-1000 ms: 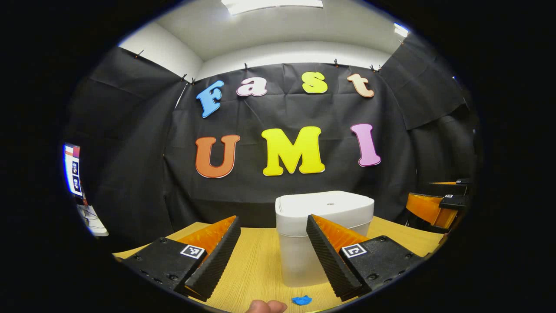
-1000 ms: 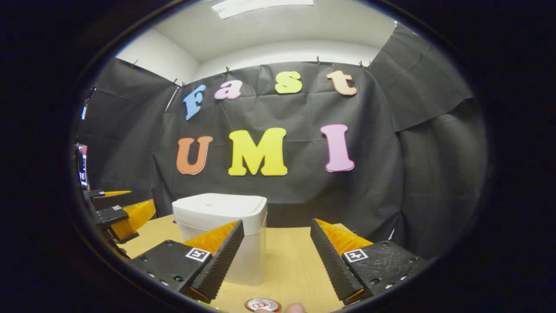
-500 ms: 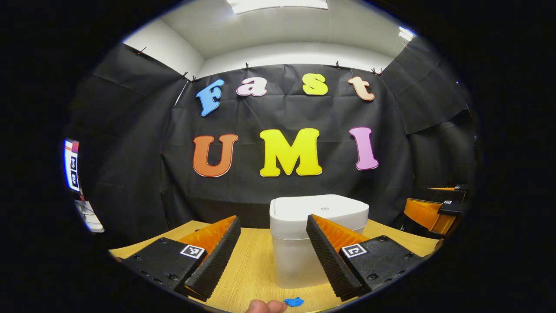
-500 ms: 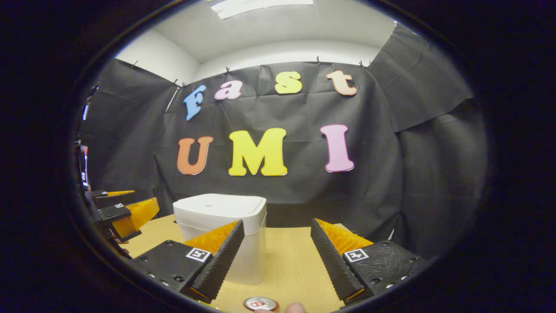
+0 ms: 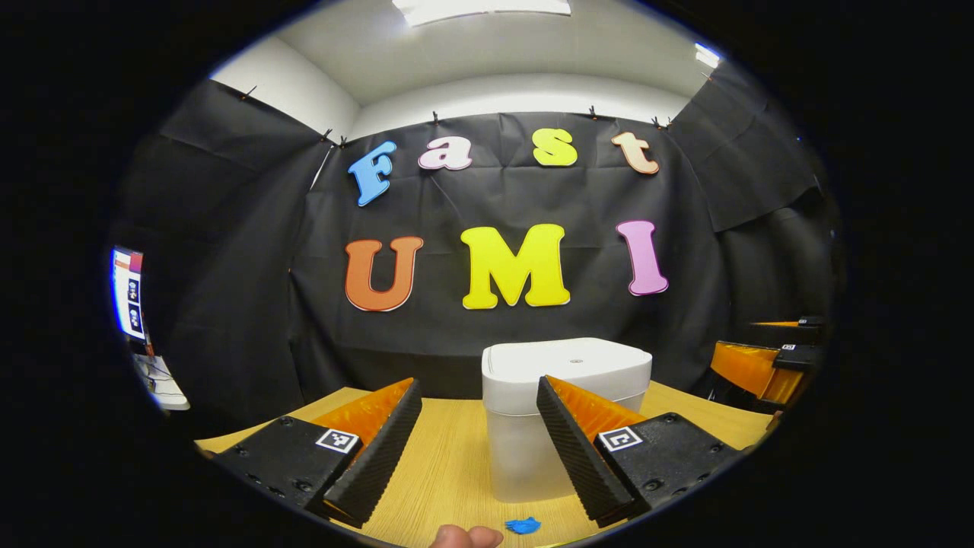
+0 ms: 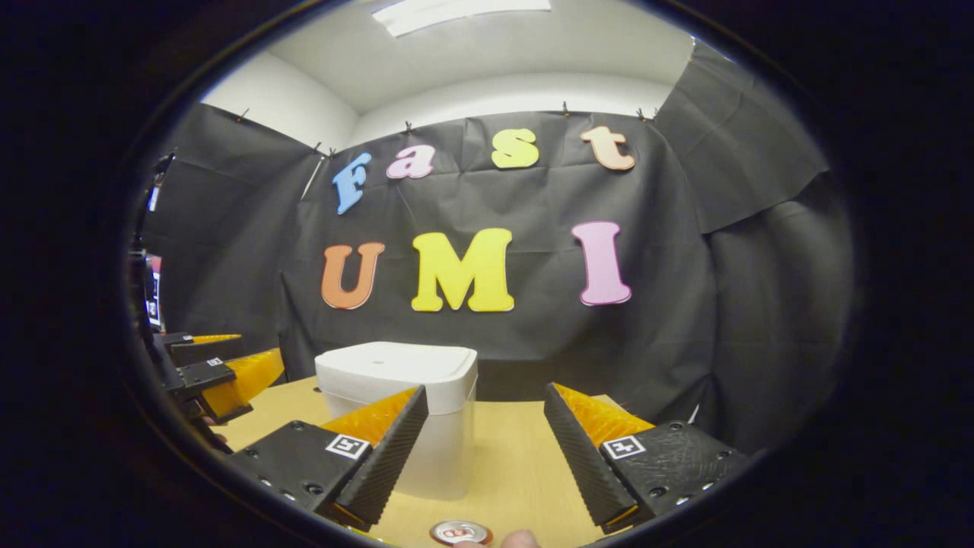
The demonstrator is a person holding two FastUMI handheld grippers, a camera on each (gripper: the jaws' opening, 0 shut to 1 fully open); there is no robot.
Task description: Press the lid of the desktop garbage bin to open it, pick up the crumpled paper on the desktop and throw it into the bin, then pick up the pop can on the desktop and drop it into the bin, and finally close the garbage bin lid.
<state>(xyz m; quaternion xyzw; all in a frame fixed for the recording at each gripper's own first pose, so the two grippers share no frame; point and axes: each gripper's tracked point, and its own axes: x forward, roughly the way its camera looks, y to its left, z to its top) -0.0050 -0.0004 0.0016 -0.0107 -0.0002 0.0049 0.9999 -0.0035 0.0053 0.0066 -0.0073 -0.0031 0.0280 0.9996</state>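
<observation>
Garbage bin (image 5: 567, 411) lid-down on the desk (image 5: 449, 464), both grippers' jaws wide apart, empty.

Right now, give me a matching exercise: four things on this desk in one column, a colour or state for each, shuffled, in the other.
Things:
1. bin lid
2. crumpled paper
3. pop can
4. left gripper

States:
A. blue
B. fingers apart, empty
C. closed, white
D. upright, silver top showing

Pairs: 1-C, 2-A, 3-D, 4-B
</observation>
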